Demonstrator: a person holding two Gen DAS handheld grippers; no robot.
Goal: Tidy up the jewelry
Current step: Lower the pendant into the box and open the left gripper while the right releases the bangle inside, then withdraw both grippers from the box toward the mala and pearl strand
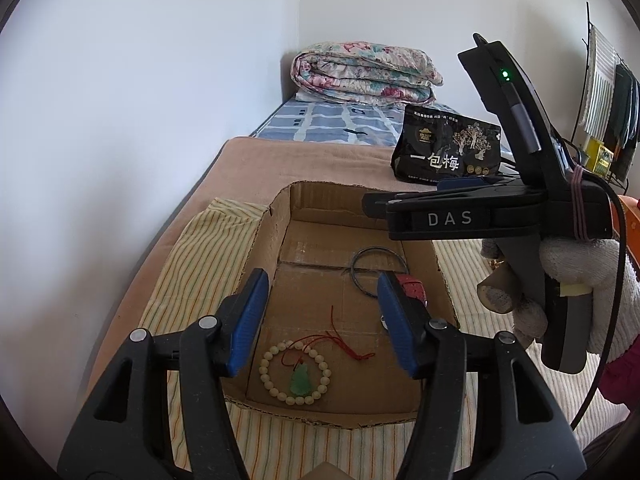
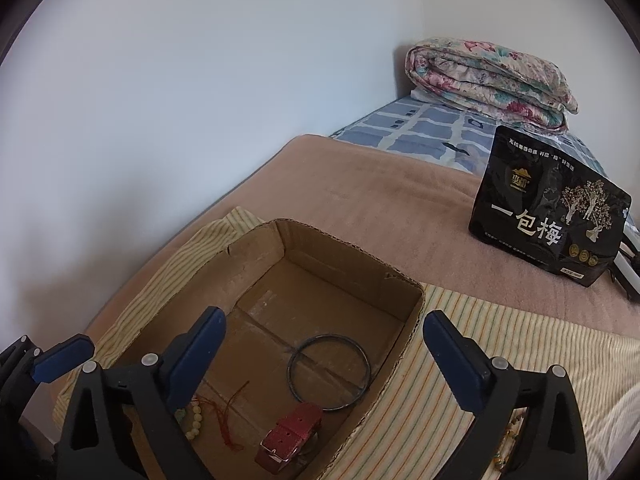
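An open cardboard box [image 1: 264, 236] [image 2: 256, 248] sits on a striped cloth on the bed. Inside lie a cream bead bracelet [image 1: 268, 380] [image 2: 196, 420], a green pendant [image 1: 300, 384] on a red cord [image 1: 340, 340] [image 2: 228, 412], a dark ring bangle [image 1: 360, 264] [image 2: 329, 373] and a red watch strap [image 1: 412, 286] [image 2: 290, 438]. My left gripper [image 1: 322, 320] is open and empty above the box's near end. My right gripper [image 2: 324, 356] is open and empty above the box's right wall; in the left wrist view its body [image 1: 500, 216] hangs over the box's far right.
A black snack bag [image 1: 448, 148] [image 2: 548, 216] stands on the brown blanket [image 2: 360, 200] behind the box. A folded floral quilt [image 1: 364, 74] [image 2: 492, 80] lies at the bed's far end by the wall. More beads [image 2: 506, 446] lie on the striped cloth [image 2: 460, 420] right of the box.
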